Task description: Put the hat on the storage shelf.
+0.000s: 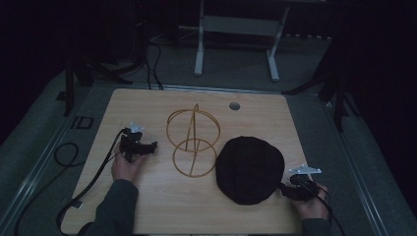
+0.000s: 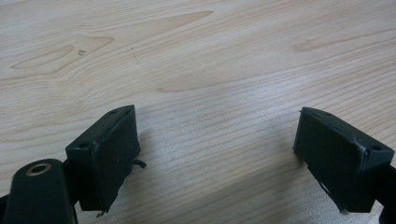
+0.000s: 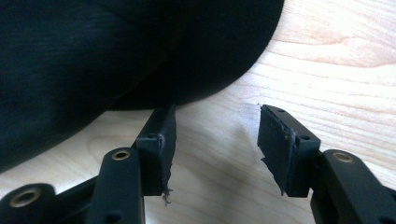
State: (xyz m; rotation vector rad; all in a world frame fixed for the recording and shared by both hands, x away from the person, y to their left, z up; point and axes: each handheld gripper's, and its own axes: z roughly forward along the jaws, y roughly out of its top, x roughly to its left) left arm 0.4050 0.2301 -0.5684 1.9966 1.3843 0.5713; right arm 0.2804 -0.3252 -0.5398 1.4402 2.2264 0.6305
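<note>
Sitting flat near the right front of the wooden worktop [image 1: 147, 201] is a dark round cap [image 1: 250, 169], and the right hand-held gripper [image 1: 286, 191] is hovering just at its right front edge, low over the wood. Looking through the right gripper view, its jaws are standing wide apart with bare worktop [image 3: 327, 70] between them; one pad tip is right up against the rim of the cap [image 3: 116, 51], but nothing is being clamped, so that gripper is released. Over on the left, the left hand-held gripper [image 1: 147, 146] is resting in the person's hand, well apart from the cap, pointing toward the middle. Its own view is showing the left hand-held gripper [image 2: 217, 154] with both pads spread wide over plain wood grain, gripping nothing. Standing between the two is a gold wire stand [image 1: 193, 142], an open frame of hoops with a ring base lying on the worktop, and it is holding nothing inside. The cap is lying just beside that ring base, whether touching it I cannot tell.
</note>
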